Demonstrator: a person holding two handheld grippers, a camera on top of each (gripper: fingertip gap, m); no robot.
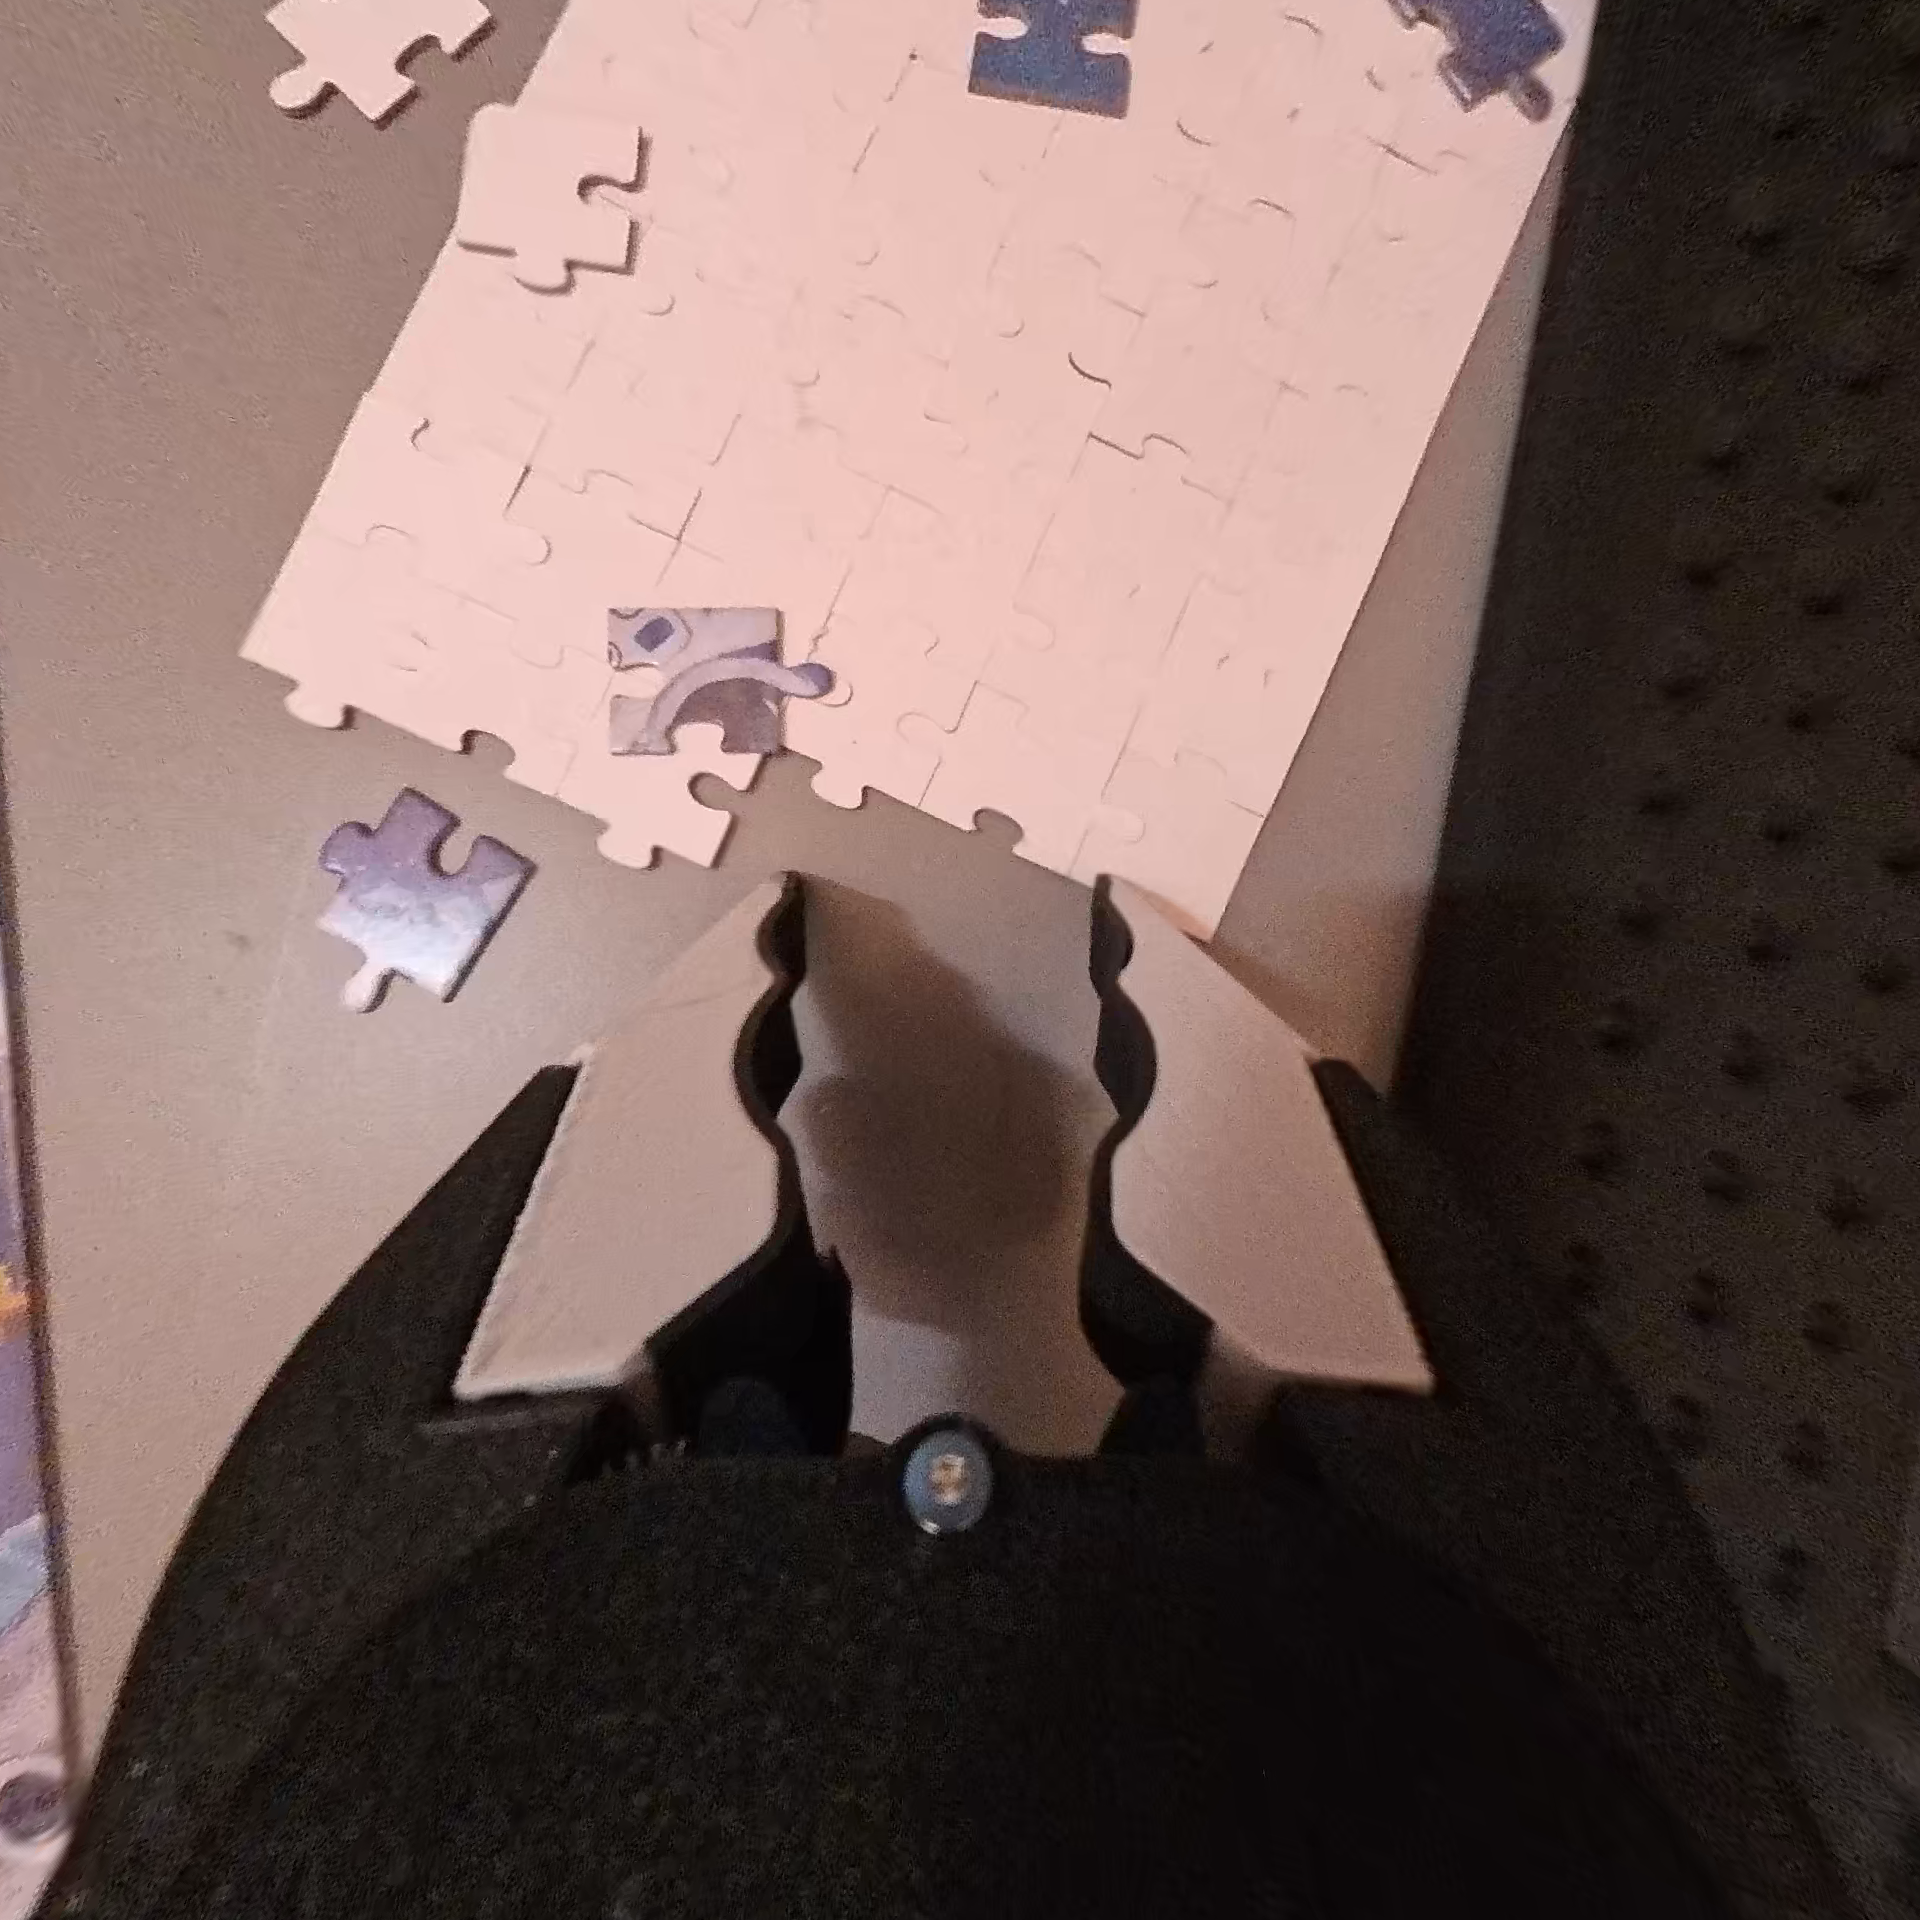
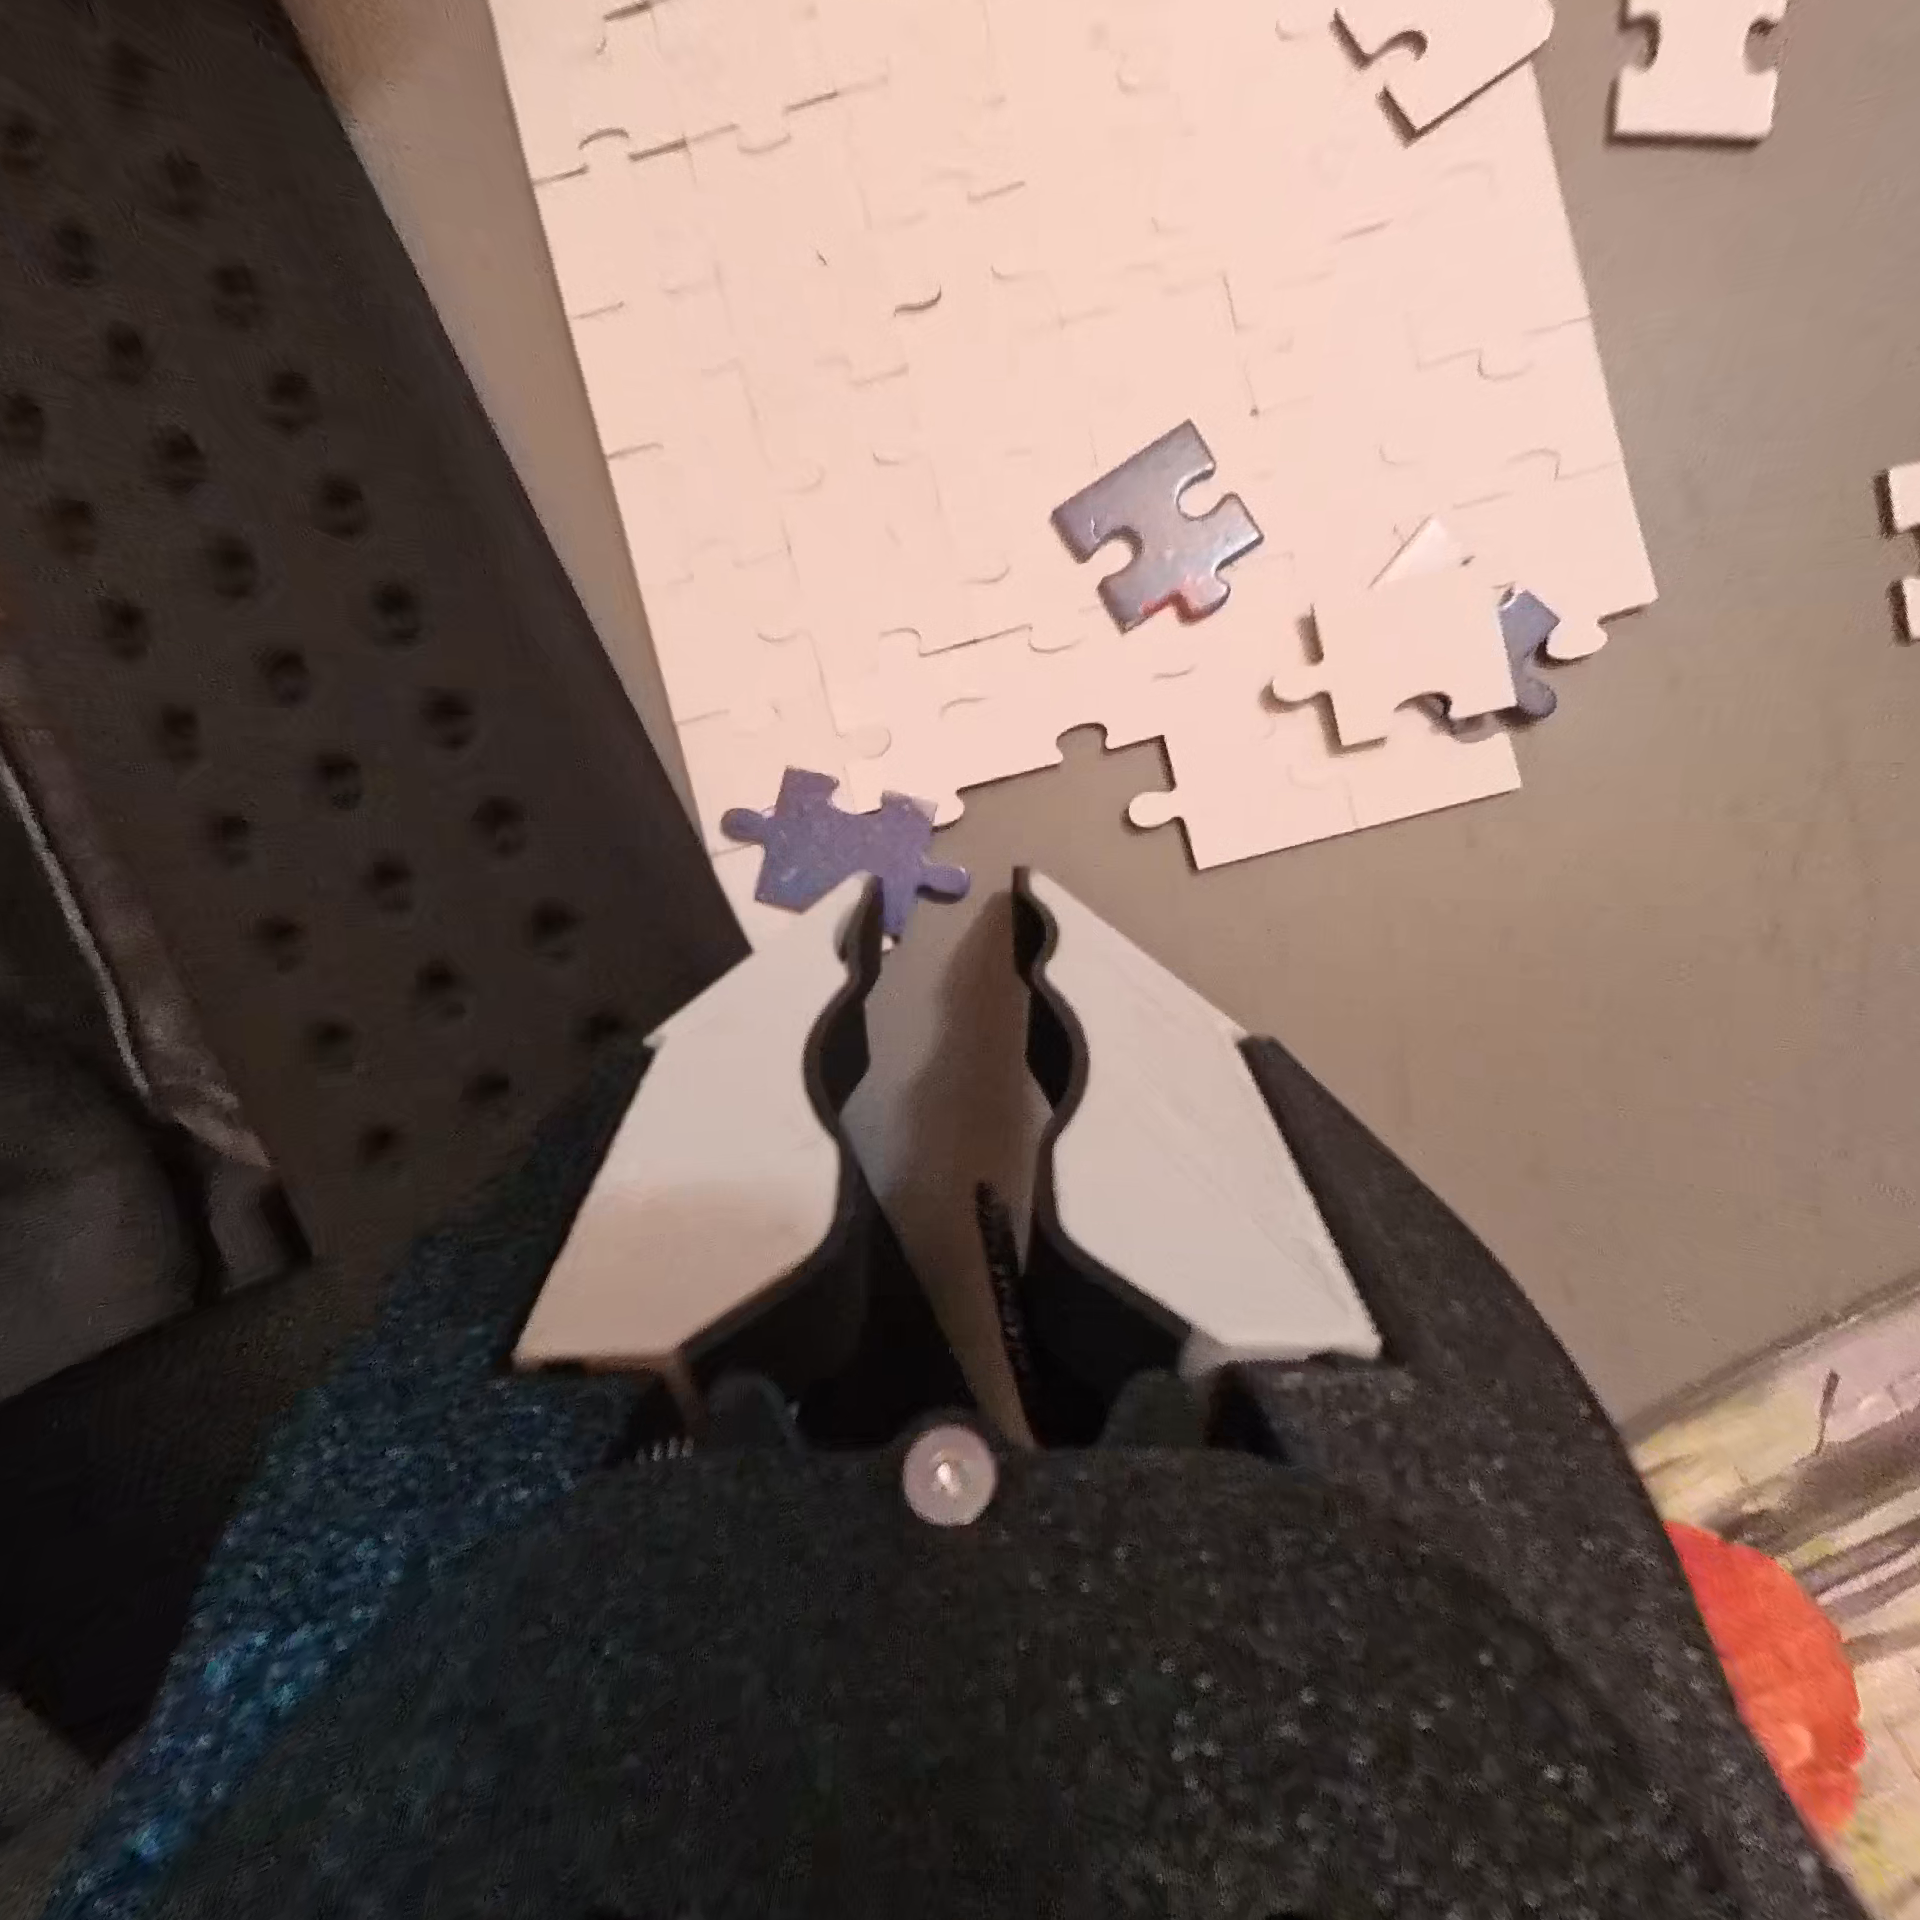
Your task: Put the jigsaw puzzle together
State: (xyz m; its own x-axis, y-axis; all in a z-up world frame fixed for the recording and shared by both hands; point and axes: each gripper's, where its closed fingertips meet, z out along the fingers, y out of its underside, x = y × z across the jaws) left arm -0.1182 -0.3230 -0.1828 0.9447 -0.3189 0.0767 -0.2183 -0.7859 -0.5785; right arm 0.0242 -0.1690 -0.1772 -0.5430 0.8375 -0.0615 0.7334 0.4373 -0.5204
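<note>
Left gripper [image 1: 945,883] hung released near the puzzle [image 1: 883,416]; right gripper [image 2: 940,883] gaped slightly beside blue piece [image 2: 831,842].

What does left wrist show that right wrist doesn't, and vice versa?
Left wrist only: the left gripper, fingers apart and empty; a patterned piece lying face-up on the white sheet; a loose purple piece on the table beside the sheet.
Right wrist only: the right gripper, fingers nearly together beside a blue piece at the sheet's near edge; an orange object at lower right.
Both: the assembled white puzzle sheet, the grey table, the dark perforated panel.
</note>
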